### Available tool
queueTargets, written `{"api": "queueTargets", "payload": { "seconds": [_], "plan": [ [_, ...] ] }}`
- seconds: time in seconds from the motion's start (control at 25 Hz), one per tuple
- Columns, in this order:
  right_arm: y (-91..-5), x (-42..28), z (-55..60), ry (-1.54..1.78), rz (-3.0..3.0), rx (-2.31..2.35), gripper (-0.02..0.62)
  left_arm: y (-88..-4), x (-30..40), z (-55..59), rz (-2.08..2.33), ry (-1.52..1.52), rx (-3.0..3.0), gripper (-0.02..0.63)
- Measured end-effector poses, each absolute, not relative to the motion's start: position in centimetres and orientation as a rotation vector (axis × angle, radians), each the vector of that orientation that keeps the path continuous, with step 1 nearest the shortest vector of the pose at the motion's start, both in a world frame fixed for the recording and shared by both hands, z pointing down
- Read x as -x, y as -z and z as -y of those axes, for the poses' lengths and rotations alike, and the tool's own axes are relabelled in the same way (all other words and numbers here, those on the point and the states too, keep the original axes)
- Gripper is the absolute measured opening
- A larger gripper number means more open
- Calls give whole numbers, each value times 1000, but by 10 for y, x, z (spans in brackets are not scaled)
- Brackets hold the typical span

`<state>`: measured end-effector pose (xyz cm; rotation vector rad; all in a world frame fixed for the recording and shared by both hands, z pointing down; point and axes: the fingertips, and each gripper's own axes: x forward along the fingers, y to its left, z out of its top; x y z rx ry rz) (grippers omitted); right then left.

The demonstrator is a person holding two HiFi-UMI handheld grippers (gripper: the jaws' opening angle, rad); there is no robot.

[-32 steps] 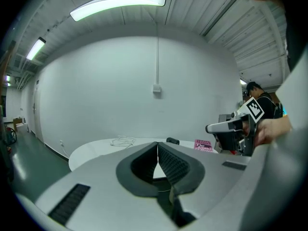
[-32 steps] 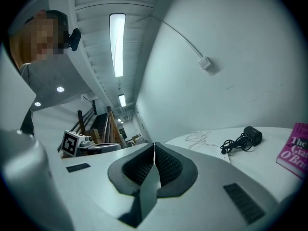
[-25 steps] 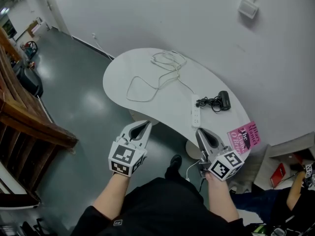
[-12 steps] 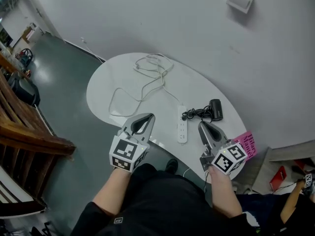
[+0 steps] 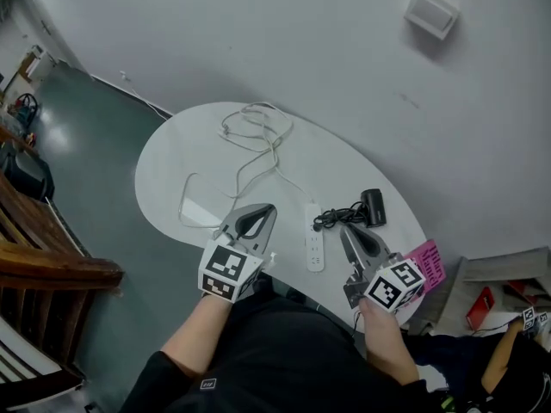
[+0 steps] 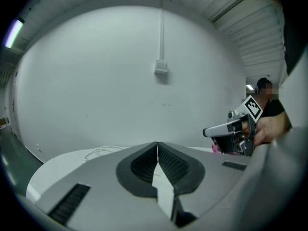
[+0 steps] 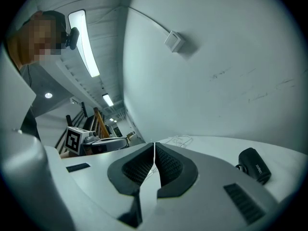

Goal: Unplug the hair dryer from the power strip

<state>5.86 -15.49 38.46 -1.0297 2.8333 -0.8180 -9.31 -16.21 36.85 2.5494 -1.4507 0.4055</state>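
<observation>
Hovering at the table's [image 5: 172,157] near edge, I had the left gripper [image 5: 267,209] and right gripper [image 5: 343,229] both closed on nothing, flanking the power strip [image 5: 314,239].

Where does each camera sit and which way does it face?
Head view: on the person's head, steeply down at white rounded table, white power strip, black hair dryer; forearms, left gripper, right gripper show.
Left gripper view: rides that gripper, along shut jaws toward the wall; right gripper shows.
Right gripper view: likewise, across the table; left gripper shows.
Shared: grey wall box in all three.
</observation>
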Motion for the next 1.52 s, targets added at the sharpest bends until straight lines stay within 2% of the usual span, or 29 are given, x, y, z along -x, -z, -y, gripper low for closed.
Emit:
{"api": "queueTargets", "payload": {
  "seconds": [0.52, 0.92, 1.4, 1.44, 1.48, 1.52],
  "plan": [
    [-404, -29, 176, 859, -2824, 1220, 35, -397, 94, 208, 1196, -398, -2654, 14],
    [-440, -55, 179, 1005, -2775, 1343, 35, -431, 47, 220, 979, -514, -2702, 14],
    [-505, -62, 178, 1248, -2767, 1268, 37, -509, 7, 215, 768, -720, -2674, 20],
    [-509, -62, 178, 1258, -2768, 1261, 37, -517, 3, 213, 740, -745, -2682, 67],
    [-512, -61, 178, 1269, -2770, 1254, 37, -525, 0, 212, 714, -767, -2684, 144],
    [-515, -61, 177, 1282, -2770, 1249, 38, -532, -3, 210, 691, -786, -2684, 180]
  ]
}}
